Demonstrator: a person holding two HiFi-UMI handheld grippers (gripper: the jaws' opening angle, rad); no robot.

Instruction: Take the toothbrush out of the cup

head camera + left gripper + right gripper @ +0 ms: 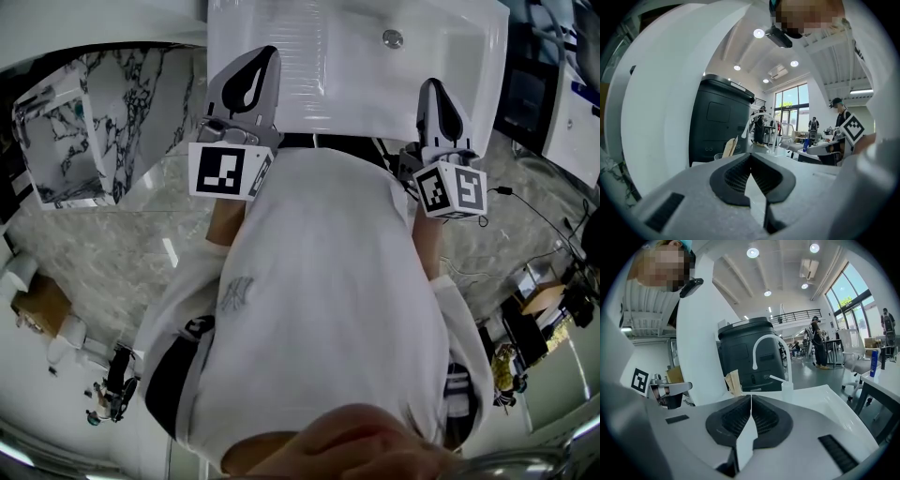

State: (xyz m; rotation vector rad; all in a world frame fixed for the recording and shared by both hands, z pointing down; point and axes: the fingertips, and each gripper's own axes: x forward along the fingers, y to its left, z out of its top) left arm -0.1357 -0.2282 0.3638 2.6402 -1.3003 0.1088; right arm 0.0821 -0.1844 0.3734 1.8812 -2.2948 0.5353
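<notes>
Sink [356, 84] ahead, faucet [771, 336], black bin [740, 352] beyond; left gripper [751, 157], right gripper [751, 398] closed, empty.

An open-plan office or lab hall with a mock washroom: white sink [450, 66], tap [789, 363], tall windows [848, 289], swivel chair [855, 363].

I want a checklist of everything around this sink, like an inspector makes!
Surface: white sink, basin bare.
Job's things: cup beside the faucet; a white stick, likely the toothbrush, leans in it.
Clutter: brown paper-like thing near the sink's back edge.
Grippers: left tool and right tool both shut, nothing held.
Cables: one thin cable on the floor at the right.
Surroundings: marble floor, big black container, people far behind.
</notes>
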